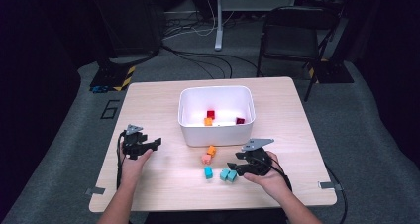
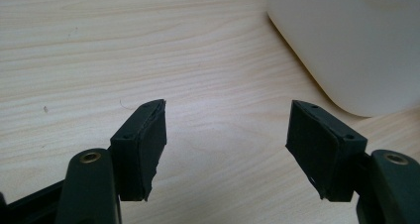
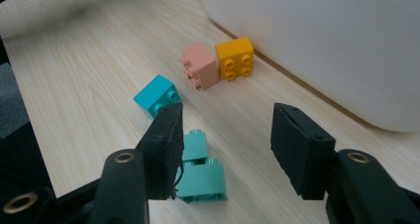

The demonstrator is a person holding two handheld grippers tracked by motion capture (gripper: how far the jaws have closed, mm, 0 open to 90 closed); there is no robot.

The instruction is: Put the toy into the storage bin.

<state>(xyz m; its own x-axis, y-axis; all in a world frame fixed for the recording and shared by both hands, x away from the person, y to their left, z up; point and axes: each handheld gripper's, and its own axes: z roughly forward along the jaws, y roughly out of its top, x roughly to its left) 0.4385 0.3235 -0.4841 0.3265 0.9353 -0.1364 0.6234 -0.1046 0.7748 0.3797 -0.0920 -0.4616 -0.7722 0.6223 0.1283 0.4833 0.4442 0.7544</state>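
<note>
Dark floor, cables and a folding chair [image 1: 292,33] lay beyond the wooden table [image 1: 148,105]. On the table stood a white bin [image 1: 216,135] holding two red bricks [image 1: 211,114] and an orange one [image 1: 208,121]. In front of the bin, an orange brick [image 3: 235,59] touched a pink brick [image 3: 199,65], with a teal brick [image 3: 156,96] nearer the person. A pair of mint bricks [image 3: 200,177] lay closest. The right hand-held gripper [image 3: 225,144] hung low over the mint bricks, its jaws apart and pressing on nothing; one jaw stood just in front of the mint pair, which was partly hidden behind it. The left hand-held gripper [image 2: 225,144] rested apart from the bricks at the table's left, jaws wide apart over bare wood beside the bin's corner.
</note>
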